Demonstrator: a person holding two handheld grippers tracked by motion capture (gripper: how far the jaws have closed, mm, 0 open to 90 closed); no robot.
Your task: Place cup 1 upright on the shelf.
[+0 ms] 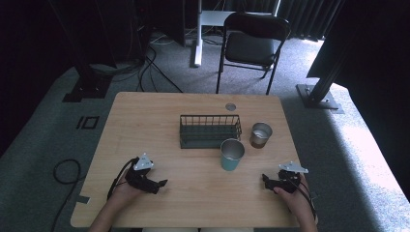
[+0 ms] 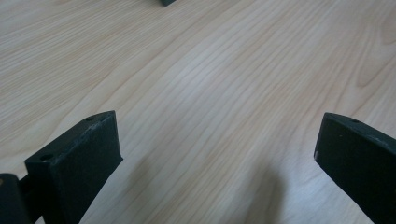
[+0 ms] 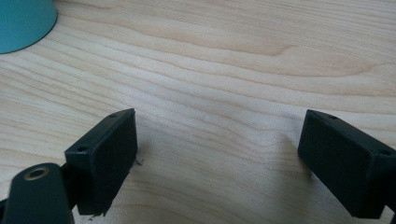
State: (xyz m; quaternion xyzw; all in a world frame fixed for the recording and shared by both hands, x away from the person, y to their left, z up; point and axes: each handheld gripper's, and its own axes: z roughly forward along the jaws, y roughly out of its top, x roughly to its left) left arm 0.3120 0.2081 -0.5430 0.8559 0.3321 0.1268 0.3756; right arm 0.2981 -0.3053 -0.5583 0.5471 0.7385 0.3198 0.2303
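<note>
A black folding chair (image 1: 251, 46) is seen on the grey carpet (image 1: 358, 145) at 12 o'clock beyond the wooden table (image 1: 145, 116). Dark cables (image 1: 150, 72) are strewn at 11 o'clock, and a cable loop (image 1: 65, 171) is laid at 8 o'clock.

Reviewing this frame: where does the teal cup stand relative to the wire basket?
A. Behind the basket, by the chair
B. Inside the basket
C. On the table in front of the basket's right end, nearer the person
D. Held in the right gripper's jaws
C: in the high view the teal cup stands upright on the table, just outside the wire basket, on the person's side.
</note>
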